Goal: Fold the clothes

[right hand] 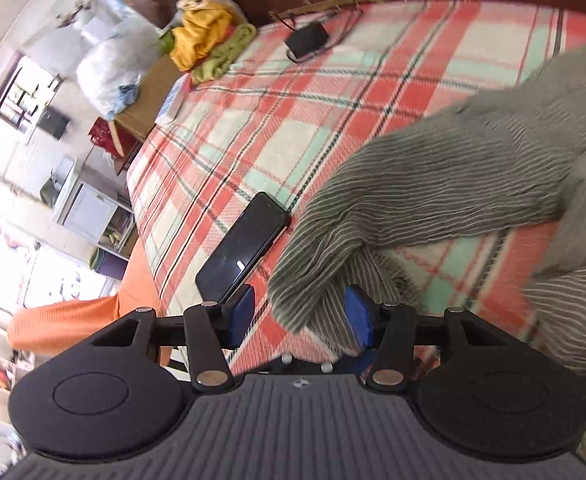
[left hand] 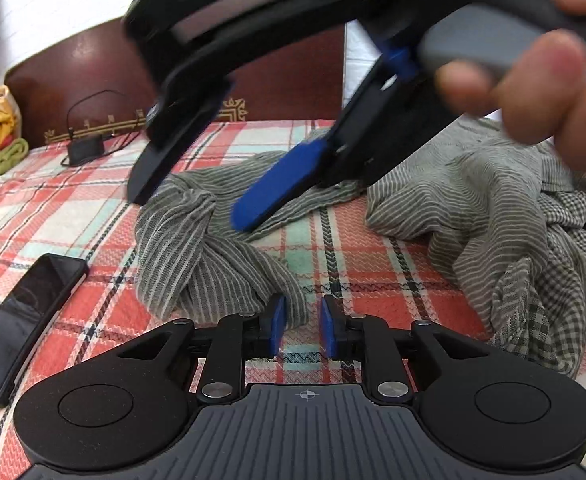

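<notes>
While the left tongs (left hand: 301, 328) are hovering narrowly parted and empty over the plaid bed (left hand: 93, 208), the striped shirt (left hand: 197, 248) is lying crumpled just beyond them; the right tongs (right hand: 299, 318) are standing half-open around its hem, a phone (right hand: 241, 248) just left.

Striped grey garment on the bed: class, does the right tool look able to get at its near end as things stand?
Probably yes. The right tool is open, the striped grey garment end lies between its fingers, and nothing covers it; the phone lies beside it.
</notes>
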